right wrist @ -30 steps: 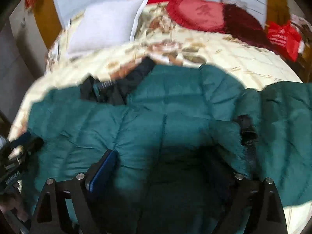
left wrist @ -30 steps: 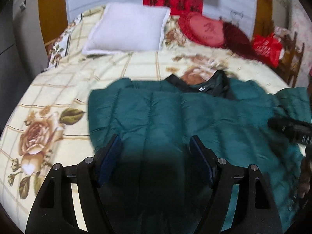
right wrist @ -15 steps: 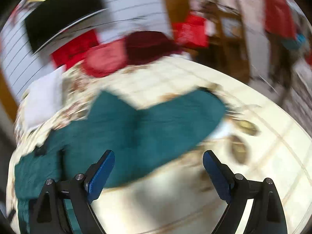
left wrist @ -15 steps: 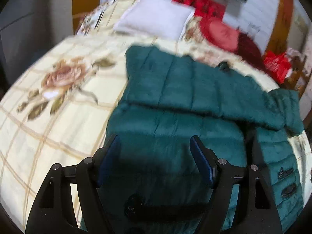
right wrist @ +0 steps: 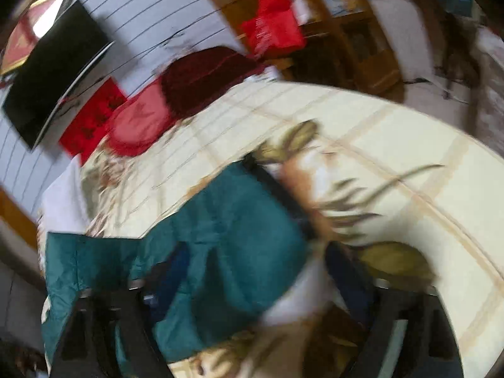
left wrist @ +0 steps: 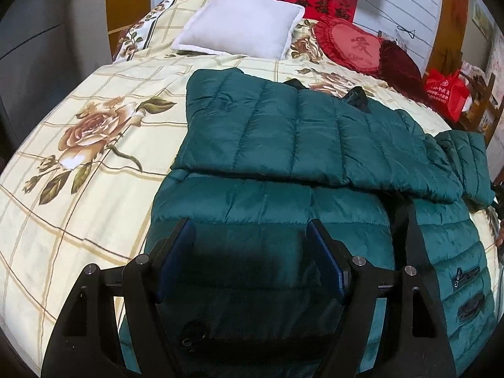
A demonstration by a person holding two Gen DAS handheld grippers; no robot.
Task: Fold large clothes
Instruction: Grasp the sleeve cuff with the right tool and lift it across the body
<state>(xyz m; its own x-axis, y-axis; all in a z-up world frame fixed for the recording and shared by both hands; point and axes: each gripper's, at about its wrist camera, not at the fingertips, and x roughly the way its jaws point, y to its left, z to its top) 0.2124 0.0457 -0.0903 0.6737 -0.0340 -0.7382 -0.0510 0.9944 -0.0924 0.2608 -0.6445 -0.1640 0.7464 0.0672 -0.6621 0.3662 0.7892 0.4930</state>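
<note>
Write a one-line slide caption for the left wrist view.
Left gripper open above a green puffer jacket part-folded on a floral bedspread.

A dark teal quilted puffer jacket (left wrist: 283,145) with black trim lies on a cream bedspread (left wrist: 94,189) checked in tan and printed with brown roses. Behind it: a white pillow (left wrist: 239,22), a red heart-shaped cushion (left wrist: 349,44), a maroon cushion (left wrist: 400,66).
</note>
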